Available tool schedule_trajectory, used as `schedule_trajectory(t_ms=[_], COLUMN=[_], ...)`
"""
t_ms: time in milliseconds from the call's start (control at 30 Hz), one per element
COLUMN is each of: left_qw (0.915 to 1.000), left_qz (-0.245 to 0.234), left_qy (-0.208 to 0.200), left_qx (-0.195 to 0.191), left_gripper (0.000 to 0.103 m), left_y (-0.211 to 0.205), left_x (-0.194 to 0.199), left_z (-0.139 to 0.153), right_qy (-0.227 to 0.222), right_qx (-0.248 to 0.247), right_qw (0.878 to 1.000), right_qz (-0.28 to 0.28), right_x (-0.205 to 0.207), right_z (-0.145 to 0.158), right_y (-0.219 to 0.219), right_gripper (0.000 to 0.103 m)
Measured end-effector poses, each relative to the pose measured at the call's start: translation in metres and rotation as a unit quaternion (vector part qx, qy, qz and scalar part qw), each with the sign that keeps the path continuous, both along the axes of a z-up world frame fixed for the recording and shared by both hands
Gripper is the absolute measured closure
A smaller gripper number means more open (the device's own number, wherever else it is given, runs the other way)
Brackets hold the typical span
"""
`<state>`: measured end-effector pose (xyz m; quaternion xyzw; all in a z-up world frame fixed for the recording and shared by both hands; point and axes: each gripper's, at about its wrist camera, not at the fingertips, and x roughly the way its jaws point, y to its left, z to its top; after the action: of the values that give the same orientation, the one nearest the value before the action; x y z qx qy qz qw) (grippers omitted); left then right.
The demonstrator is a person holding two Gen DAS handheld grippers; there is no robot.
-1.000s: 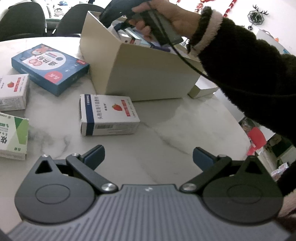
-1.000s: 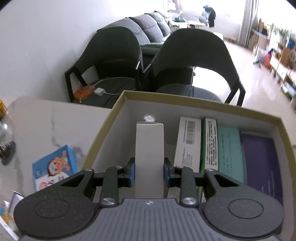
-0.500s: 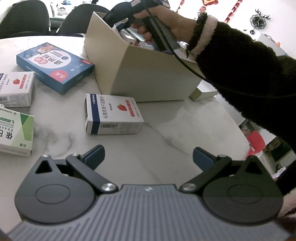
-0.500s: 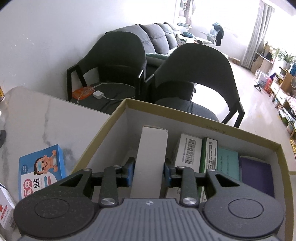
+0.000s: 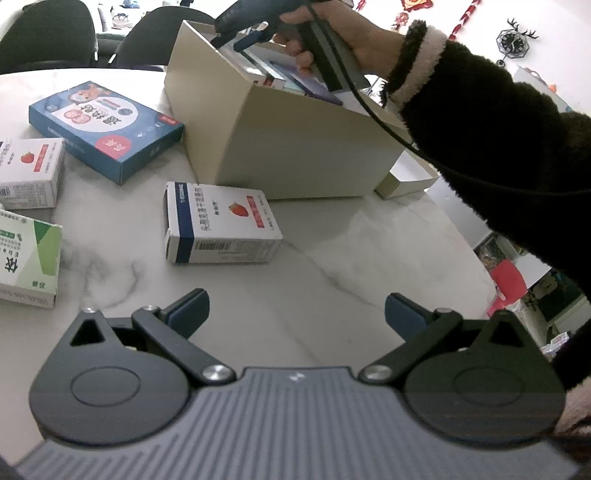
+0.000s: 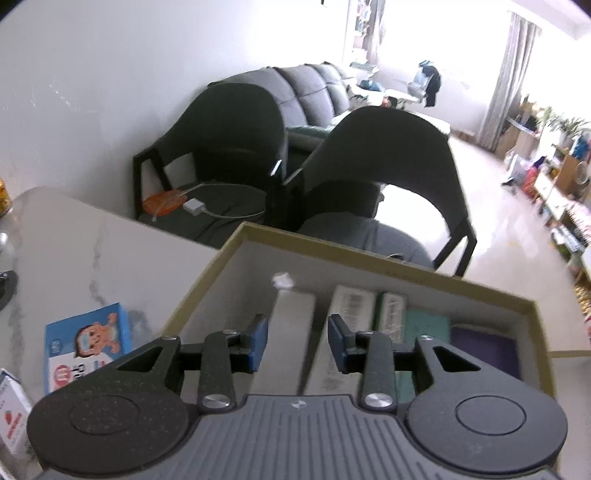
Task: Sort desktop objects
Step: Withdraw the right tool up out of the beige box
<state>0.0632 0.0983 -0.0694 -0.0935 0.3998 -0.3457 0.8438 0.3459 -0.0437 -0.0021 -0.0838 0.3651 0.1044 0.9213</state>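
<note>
The big open cream cardboard box (image 5: 295, 147) sits on the white marble table (image 5: 332, 266), and everything else is told from that box. Over the box, a hand (image 5: 332, 33) in a fuzzy black sleeve (image 5: 498, 129) holds the right gripper (image 6: 297, 341). Its jaws have just been opening, and now there is a gap on each side of the tall plain white carton (image 6: 286, 343) that stands inside the box at its left end, so the blue pads do not press on it. Right beside that carton, also inside the box, stand a white carton with a barcode (image 6: 347, 332), a thin green-edged carton (image 6: 392, 317), a teal carton (image 6: 424, 328) and a purple carton (image 6: 484, 347), all in a row. Outside the box, just in front of its near wall, lies a white carton with a strawberry picture and a dark blue stripe (image 5: 219, 227). To the left of the box, close to its corner, lies a flat blue carton with a cartoon child on it (image 5: 105, 129). Farther left lie another white strawberry carton (image 5: 29, 171) and a white and green carton (image 5: 27, 258). The left gripper (image 5: 295, 314) is nearest the camera, well in front of the box, with its jaws wide apart and nothing between them. Behind the box stand two black chairs (image 6: 295, 166).
</note>
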Motion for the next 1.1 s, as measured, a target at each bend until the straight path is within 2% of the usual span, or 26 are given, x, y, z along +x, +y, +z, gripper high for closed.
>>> schedule_trajectory(t_ms=[367,600,800,1100], left_qw=[0.9999,0.9996,0.9989,0.9939], left_qz=[0.007,0.023,0.038,0.092], left_qy=[-0.008,-0.015,-0.025,-0.031], left_qx=[0.000,0.003,0.008,0.054], left_gripper=[0.000,0.000,0.000,0.000], left_y=[0.003,0.014,0.023,0.043], left_x=[-0.004,-0.006,-0.008,-0.009], left_z=[0.003,0.007,0.011,0.012], right_qy=[0.000,-0.004,-0.015,-0.025], right_qx=[0.017,0.054,0.072,0.084], right_qw=[1.000,0.998,0.997,0.996], right_qz=[-0.009,-0.013,-0.010,0.011], right_x=[-0.016,-0.045,-0.073,-0.118], right_z=[0.010,0.023,0.037,0.044], right_y=[-0.017,-0.030,-0.037,-0.038], right_gripper=[0.064,0.061,0.055,0.042])
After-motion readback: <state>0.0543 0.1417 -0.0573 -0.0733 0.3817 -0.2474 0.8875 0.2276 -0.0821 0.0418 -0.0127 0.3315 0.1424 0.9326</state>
